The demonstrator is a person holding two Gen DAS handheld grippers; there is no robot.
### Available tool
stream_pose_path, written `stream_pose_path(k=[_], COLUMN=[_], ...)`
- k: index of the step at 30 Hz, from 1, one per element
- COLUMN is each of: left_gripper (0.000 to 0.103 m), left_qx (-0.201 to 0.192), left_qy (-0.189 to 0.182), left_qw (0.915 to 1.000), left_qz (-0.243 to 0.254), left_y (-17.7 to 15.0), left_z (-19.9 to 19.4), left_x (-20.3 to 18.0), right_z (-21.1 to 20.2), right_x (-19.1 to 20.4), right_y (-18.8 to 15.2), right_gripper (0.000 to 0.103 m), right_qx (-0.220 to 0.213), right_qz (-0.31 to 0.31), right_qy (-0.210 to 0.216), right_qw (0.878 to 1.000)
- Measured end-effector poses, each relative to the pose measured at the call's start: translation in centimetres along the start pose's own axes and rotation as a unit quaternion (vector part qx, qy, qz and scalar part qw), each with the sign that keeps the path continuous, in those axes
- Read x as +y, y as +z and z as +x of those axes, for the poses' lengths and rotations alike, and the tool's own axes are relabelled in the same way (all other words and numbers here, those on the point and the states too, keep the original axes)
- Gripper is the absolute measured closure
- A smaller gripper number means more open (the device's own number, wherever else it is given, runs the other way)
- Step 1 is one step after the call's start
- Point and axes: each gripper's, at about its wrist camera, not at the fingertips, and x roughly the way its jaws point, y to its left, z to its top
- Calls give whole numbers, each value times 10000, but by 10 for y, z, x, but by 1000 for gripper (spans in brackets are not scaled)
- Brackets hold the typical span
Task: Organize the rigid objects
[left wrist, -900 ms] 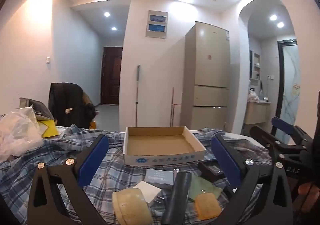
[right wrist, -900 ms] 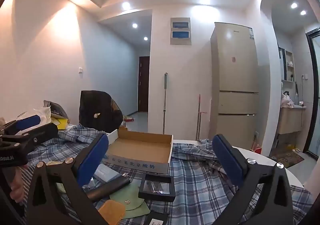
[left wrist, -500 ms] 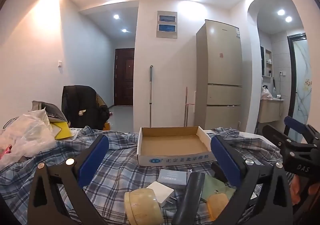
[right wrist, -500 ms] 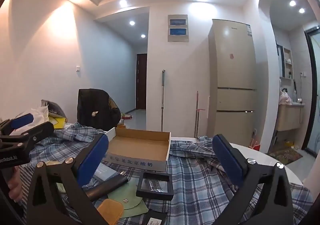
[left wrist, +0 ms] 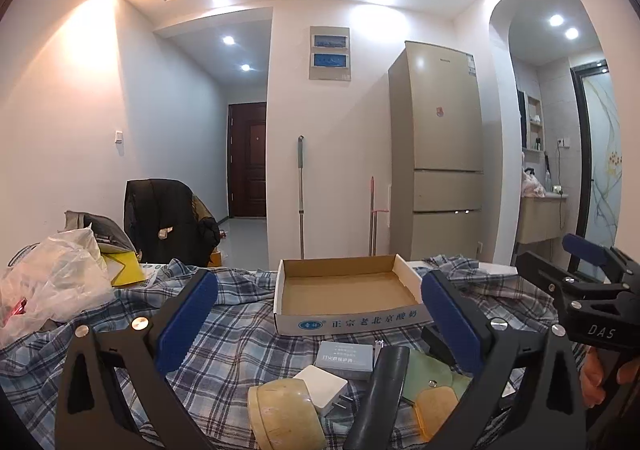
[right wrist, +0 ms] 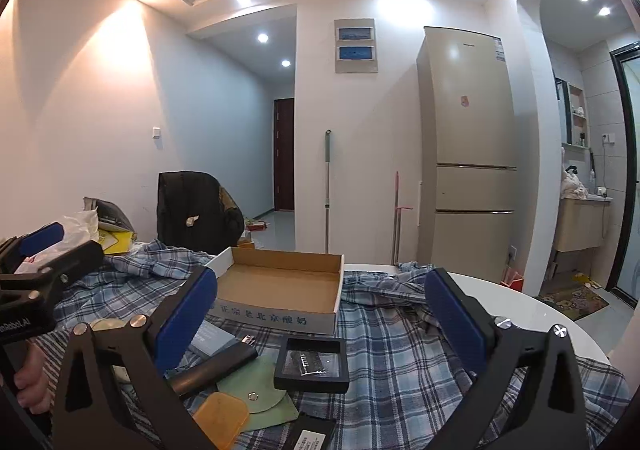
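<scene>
Two handheld grippers hovered above a table draped in a blue plaid cloth (left wrist: pixel 224 354), both with jaws spread to their widest and nothing between the blue pads. The left gripper (left wrist: pixel 320 314) pointed almost level toward an empty cardboard box (left wrist: pixel 348 290) (printed lettering ran along its near wall), which sat on the cloth beyond a cluster of small items. Nearest the left camera lay a round wooden container (left wrist: pixel 284 414), a white plug adapter (left wrist: pixel 326 386) touching it, a grey booklet-sized box (left wrist: pixel 344 356) just behind, and a long black case (left wrist: pixel 378 398) lying beside them. A green snap pouch (right wrist: pixel 260 390) and an orange plastic piece (right wrist: pixel 220 416) rested partly overlapping near the black case. From the right gripper (right wrist: pixel 320 314) a black framed display case (right wrist: pixel 312 364) sat just in front of the cardboard box, flat on the cloth. A person's hand (right wrist: pixel 34 382) gripped the left tool's handle at the frame's edge. A tall refrigerator (left wrist: pixel 438 154) stood against the far wall.
</scene>
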Motion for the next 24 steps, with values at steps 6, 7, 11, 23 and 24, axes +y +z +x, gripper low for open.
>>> stream_pose_path(k=[6,7,11,23,24], left_gripper=[0,0,0,0,0], left_qx=[3,0,43,66,76], left_qy=[-5,27,69,53,52], left_qw=[10000,10000,10000,10000,10000], left_qz=[16,20,16,-20,8], left_y=[-1,-1,-2,0,0], left_z=[0,0,2,3,3], left_x=[0,-1,-2,1,1], right_z=[-1,-2,-4,-6,-6], right_x=[2,1,3,5,5], right_y=[1,1,3,3,3], right_gripper=[0,0,0,0,0], right_qx=[-25,-20,-53,-81,-81], right_qz=[-41,-39,-67,-82,-85], right_qy=[-21,-21,-31,-64,-69], right_qw=[10000,10000,10000,9999,9999])
